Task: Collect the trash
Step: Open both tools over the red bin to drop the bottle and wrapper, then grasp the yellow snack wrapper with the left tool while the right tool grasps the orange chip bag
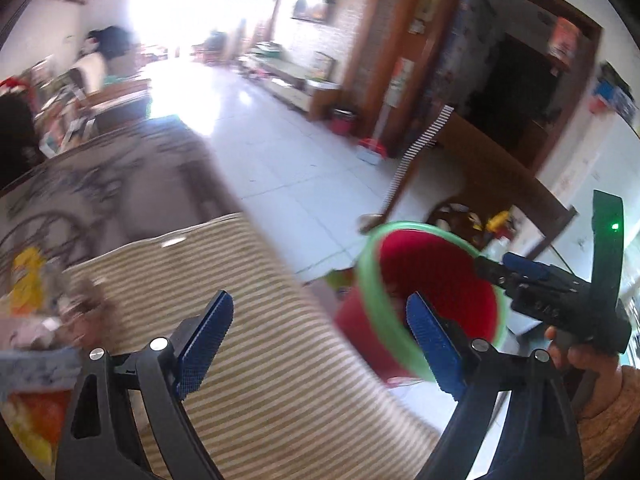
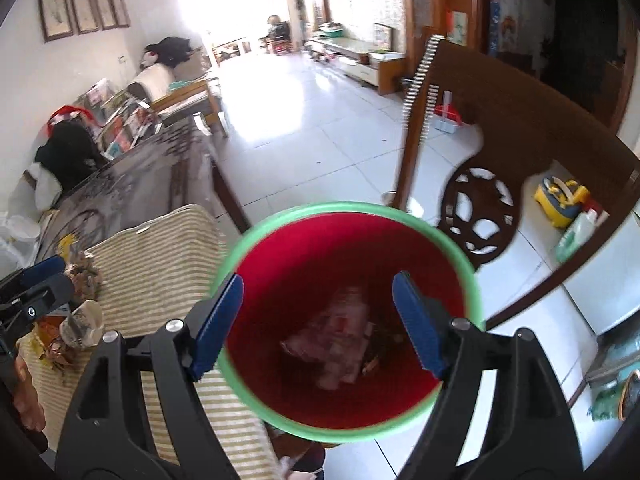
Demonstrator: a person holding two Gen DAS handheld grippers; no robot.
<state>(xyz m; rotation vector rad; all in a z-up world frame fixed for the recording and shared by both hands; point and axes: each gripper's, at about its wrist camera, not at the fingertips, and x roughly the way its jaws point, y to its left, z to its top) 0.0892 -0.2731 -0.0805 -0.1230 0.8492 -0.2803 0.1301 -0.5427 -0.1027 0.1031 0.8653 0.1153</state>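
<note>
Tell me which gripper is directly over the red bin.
The right gripper: its open, empty jaws frame the red bin with trash inside. The left gripper, also open, hangs over the striped cloth beside it.

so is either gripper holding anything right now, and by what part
Nothing is held. The left gripper is open over the striped cloth, and the right gripper is open above the red bin, with nothing between either's fingers.

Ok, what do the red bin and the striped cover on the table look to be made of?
The red bin looks like moulded plastic: smooth, evenly coloured walls and a separate light-green rim with a slight sheen. The striped cover looks like woven cloth: matte beige-and-cream stripes, a soft hemmed edge, gentle sag at the table edge. Motion blur leaves finer texture open.
</note>
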